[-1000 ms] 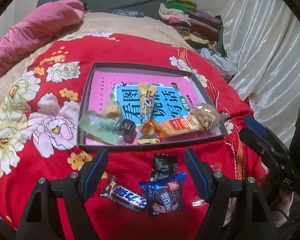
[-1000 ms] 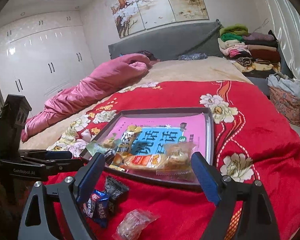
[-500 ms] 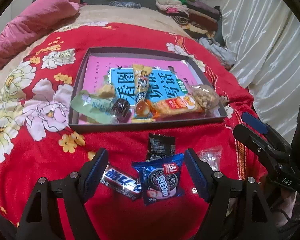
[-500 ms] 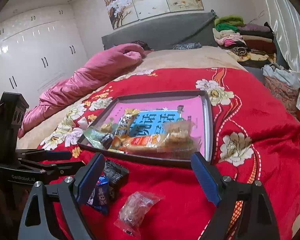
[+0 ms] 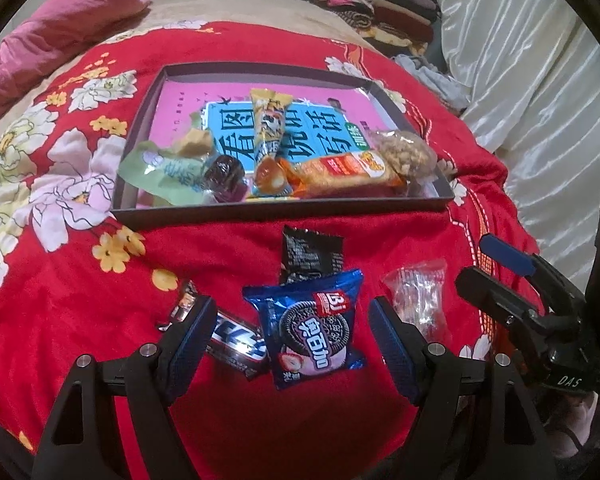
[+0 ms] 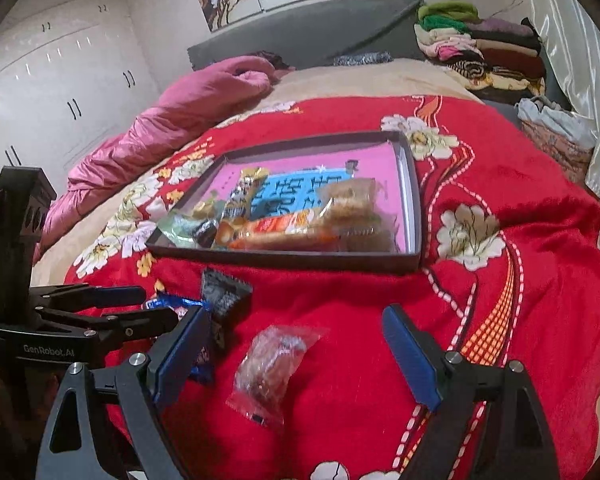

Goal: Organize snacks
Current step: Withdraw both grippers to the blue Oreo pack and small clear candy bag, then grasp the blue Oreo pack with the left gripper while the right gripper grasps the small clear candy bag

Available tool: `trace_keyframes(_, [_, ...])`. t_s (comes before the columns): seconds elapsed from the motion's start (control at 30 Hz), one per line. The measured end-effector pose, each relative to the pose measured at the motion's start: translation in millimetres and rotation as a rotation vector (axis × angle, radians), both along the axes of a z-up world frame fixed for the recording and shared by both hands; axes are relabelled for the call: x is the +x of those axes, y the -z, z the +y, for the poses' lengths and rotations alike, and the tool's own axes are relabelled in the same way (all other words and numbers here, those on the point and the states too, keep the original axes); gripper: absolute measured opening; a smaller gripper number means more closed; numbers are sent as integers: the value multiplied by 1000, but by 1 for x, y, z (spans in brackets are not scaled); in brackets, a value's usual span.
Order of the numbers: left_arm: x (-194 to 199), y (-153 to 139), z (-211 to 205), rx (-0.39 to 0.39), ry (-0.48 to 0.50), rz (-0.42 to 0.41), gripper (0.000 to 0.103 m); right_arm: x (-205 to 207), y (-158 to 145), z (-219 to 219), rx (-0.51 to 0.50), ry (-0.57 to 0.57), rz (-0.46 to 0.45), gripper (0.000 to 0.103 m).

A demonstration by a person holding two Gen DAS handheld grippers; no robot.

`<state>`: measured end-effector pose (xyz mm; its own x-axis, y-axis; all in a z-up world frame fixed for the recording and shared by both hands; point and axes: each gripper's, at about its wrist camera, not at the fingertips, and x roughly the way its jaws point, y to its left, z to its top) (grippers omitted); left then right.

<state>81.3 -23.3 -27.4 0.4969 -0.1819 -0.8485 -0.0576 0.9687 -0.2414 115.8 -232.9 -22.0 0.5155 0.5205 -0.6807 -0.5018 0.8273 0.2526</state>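
Both grippers have come down closer to the snacks on the red blanket [image 5: 80,300]. The left gripper [image 5: 292,328] is wide open over the blue cookie pack [image 5: 312,328], holding nothing. The right gripper [image 6: 296,350] is wide open over the clear candy bag [image 6: 272,364], also empty. Farther off, the tray [image 5: 284,209] holds more snacks on a book with big Chinese letters.

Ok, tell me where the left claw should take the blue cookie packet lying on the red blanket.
Across the blue cookie packet at its middle, from above: it lies flat between the open left claw fingers, long side edges facing them.
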Motion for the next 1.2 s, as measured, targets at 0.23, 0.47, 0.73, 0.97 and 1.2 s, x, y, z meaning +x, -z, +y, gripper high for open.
trace_keyframes(0.23, [1, 7, -2, -6, 4, 33, 79, -3, 8, 4, -42, -2, 38, 88])
trace_keyframes(0.47, [2, 12, -3, -15, -3, 48, 79, -3, 21, 16, -114, -32, 76, 88])
trace_keyframes(0.73, [3, 16, -5, -27, 0, 61, 79, -4, 33, 31, -153, -82, 94, 85])
trace_keyframes(0.97, [5, 17, -9, -23, 1, 60, 79, -4, 40, 40, -174, -122, 100, 70])
trace_keyframes(1.2, [7, 18, -10, -20, -6, 58, 79, 0, 45, 42, -190, -137, 103, 53])
